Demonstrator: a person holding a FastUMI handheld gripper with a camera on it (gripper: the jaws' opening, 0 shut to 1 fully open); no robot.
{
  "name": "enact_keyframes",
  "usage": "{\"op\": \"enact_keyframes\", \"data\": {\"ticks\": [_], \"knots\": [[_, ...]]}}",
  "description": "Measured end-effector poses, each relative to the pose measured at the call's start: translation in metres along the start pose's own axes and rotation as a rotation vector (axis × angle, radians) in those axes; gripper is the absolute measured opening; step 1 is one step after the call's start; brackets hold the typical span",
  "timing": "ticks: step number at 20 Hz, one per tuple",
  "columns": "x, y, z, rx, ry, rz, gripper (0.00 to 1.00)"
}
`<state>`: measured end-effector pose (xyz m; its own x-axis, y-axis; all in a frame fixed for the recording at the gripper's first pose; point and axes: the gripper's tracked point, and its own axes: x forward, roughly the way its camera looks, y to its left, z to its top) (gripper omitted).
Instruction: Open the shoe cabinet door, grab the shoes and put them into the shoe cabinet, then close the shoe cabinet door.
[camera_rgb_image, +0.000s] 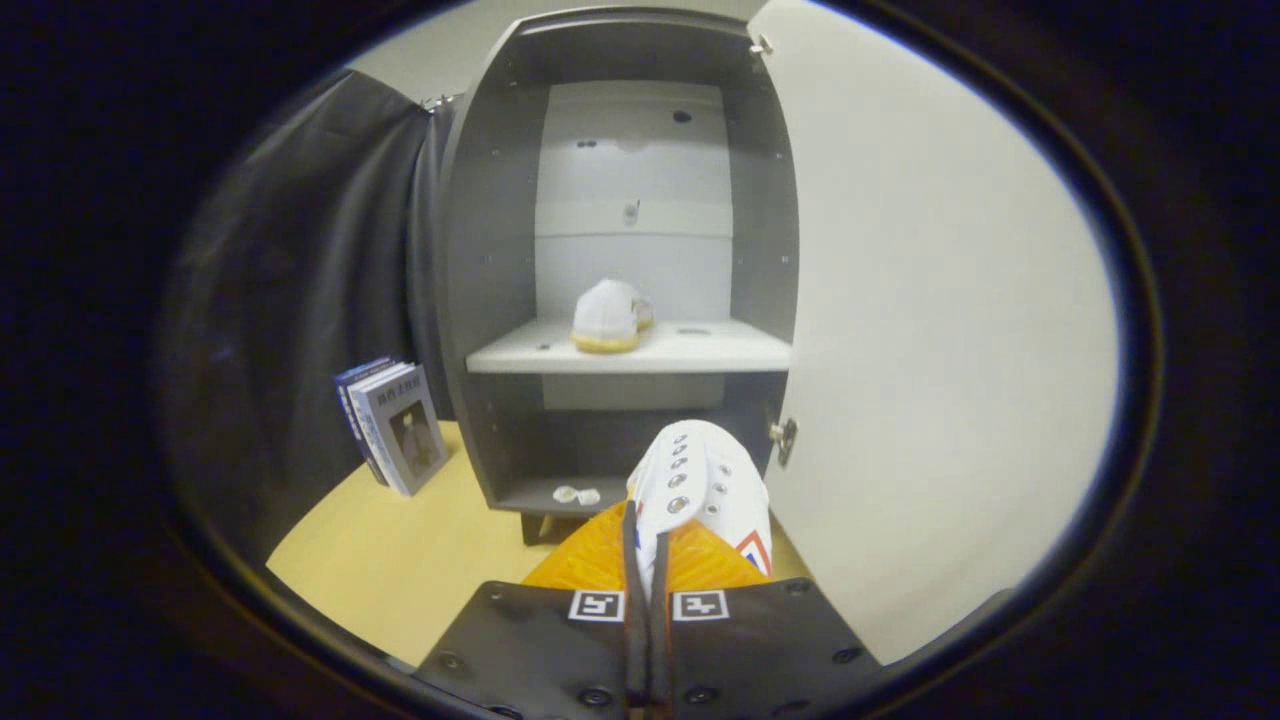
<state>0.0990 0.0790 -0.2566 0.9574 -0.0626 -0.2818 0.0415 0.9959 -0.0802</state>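
1. The gripper (648, 560) has its fingers (632, 560) drawn almost together, pinching the thin white upper of a shoe (700, 485) between them — both press on it.
2. That shoe, white with a row of eyelets, rises just ahead of the fingers in front of the cabinet's lower compartment.
3. Below lies the pale wooden table (400, 570); two small white pieces (577, 495) sit on the cabinet's bottom board.
4. The grey shoe cabinet (480, 300) stands open, its white door (930, 330) swung out to the right.
5. On the white shelf (700, 350) beyond rests a second shoe (608, 316) — white, with a tan sole.
6. Left of the cabinet, some books (395, 425) lean against the dark cloth wall.
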Motion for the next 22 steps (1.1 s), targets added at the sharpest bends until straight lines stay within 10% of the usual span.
{"op": "enact_keyframes", "data": {"ticks": [9,22], "knots": [[0.115,-0.019,0.109,-0.073,-0.049,0.027,0.03],[0.286,-0.026,0.113,-0.161,0.076,0.099,0.03]]}}
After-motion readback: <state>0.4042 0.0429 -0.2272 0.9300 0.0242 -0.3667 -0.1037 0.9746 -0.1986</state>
